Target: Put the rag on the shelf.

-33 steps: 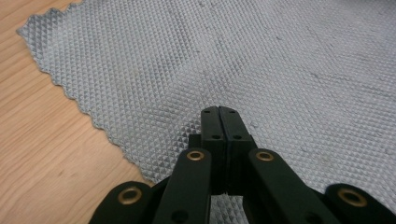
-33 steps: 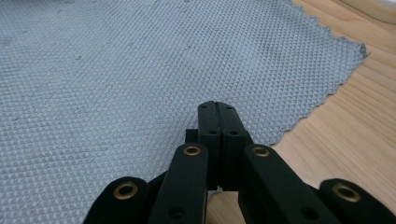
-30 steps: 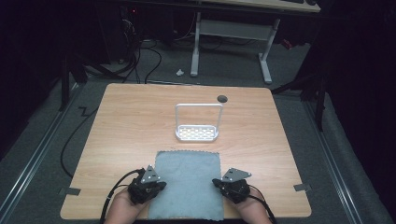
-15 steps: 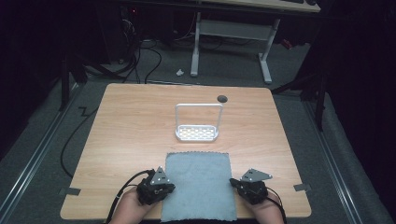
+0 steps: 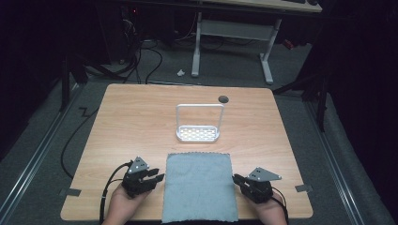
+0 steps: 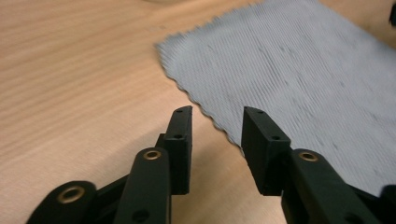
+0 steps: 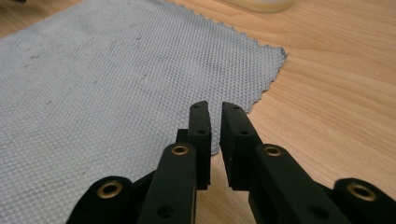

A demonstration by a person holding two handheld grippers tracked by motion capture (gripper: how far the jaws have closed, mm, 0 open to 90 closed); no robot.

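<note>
A grey cloth [image 5: 199, 187] lies flat at the near middle of the wooden table [image 5: 141, 122]. My left gripper [image 5: 158, 178] sits just off its left edge. In the left gripper view the cloth [image 6: 299, 70] is ahead and to the right, and the left gripper [image 6: 217, 116] is open; its jaws have just been opening, with nothing between them. My right gripper [image 5: 236, 179] rests at the cloth's right edge. In the right gripper view the right gripper [image 7: 215, 109] shows a narrow gap above the cloth's hem [image 7: 116, 93]; its jaws have just been opening and grip nothing.
A white rack [image 5: 198, 123] with a tall hoop handle stands behind the cloth at mid table; its base [image 7: 261, 4] is ahead in the right gripper view. A dark round hole [image 5: 223, 99] marks the far table. Bare wood lies left and right of the cloth.
The cloth slid slightly to the right. The left gripper let go, spread its jaws and drew off the left edge. The right gripper moved right and its jaws parted a little.
</note>
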